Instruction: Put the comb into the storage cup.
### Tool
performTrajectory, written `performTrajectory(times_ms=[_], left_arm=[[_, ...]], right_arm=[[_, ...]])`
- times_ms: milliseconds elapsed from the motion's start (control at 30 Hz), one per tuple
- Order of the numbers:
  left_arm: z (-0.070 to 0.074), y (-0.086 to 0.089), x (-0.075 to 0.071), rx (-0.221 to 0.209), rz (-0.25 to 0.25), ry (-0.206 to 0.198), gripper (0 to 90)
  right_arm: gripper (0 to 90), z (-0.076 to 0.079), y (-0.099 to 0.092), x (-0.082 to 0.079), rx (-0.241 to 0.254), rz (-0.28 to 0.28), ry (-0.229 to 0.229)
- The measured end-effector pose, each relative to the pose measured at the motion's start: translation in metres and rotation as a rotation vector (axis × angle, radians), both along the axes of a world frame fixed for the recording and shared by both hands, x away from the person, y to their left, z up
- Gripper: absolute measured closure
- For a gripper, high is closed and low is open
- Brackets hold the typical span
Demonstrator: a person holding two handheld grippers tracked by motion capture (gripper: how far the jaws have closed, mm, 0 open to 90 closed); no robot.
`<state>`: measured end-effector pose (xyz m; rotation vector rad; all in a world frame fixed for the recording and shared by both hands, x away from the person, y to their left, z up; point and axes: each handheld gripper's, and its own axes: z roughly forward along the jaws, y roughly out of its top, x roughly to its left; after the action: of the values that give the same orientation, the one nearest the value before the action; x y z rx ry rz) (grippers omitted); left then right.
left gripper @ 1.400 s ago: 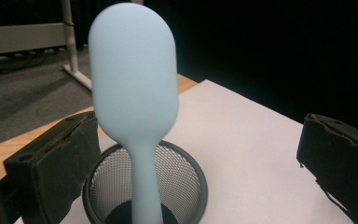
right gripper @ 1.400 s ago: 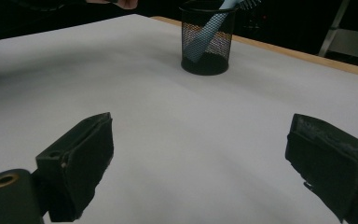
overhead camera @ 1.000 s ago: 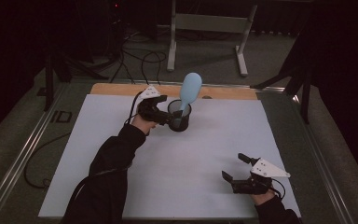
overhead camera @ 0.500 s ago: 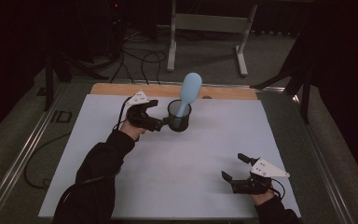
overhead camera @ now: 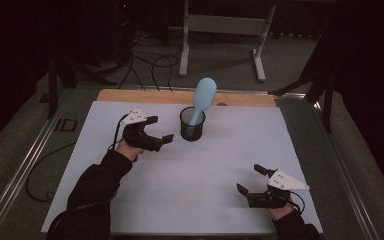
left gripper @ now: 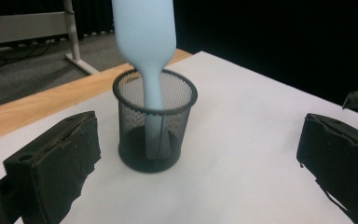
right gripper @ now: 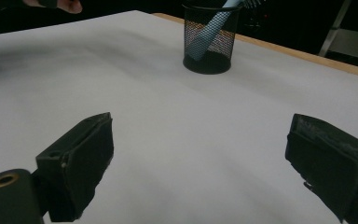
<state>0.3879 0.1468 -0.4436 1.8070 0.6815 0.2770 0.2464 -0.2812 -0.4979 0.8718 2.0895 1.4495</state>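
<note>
Left gripper [overhead camera: 159, 129] hanging wide open just left of the mesh cup [overhead camera: 192, 124], gripping nothing. Pale blue brush [overhead camera: 201, 98] standing handle-down inside, leaning back-right. Right gripper [overhead camera: 251, 179] sitting well apart near the white mat's [overhead camera: 190, 170] front-right corner, also spread open.

I'm looking out over a dim room, black all around the edges. Under me the table [overhead camera: 60, 150] wears a white sheet [overhead camera: 200, 190], with a strip of bare wooden board [overhead camera: 145, 96] along the far edge and grey metal rails down both sides. Past that, grey carpeted floor [overhead camera: 230, 70]. A pale metal stand [overhead camera: 225, 25] sits on it, legs splayed toward me. Dark cables [overhead camera: 145, 60] snake across the floor at far left. Dark tripod legs [overhead camera: 325, 95] lean in at the right, more at the left.
</note>
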Motion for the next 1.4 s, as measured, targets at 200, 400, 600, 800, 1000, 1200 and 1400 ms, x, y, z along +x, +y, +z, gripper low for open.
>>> performTrajectory(times_ms=[200, 400, 600, 800, 1000, 1200, 1400], left_arm=[[-0.004, 0.009, -0.012, 0.002, 0.001, 0.001, 0.0], [-0.007, 0.017, -0.024, 0.001, -0.003, -0.003, 0.0], [-0.01, 0.023, -0.038, 0.011, -0.004, -0.009, 0.0], [-0.013, 0.033, -0.052, 0.022, 0.007, -0.013, 0.0], [-0.022, 0.048, -0.068, 0.016, 0.027, -0.006, 0.0], [-0.034, 0.061, -0.082, 0.027, 0.048, 0.007, 0.0], [-0.042, 0.074, -0.093, 0.037, 0.076, 0.002, 0.0]], right_arm=[[7.7, 0.0, 0.001, 0.0, 0.002, -0.002, 0.004], [7.7, -0.001, 0.001, 0.001, -0.006, -0.004, 0.003], [7.7, 0.0, 0.0, 0.0, -0.006, -0.006, 0.0], [7.7, 0.0, 0.0, 0.0, -0.007, -0.006, -0.001], [7.7, 0.0, 0.001, 0.0, -0.008, -0.004, -0.003], [7.7, 0.0, 0.001, 0.0, -0.015, -0.003, -0.002], [7.7, 0.0, 0.002, 0.0, -0.015, -0.001, -0.003]])
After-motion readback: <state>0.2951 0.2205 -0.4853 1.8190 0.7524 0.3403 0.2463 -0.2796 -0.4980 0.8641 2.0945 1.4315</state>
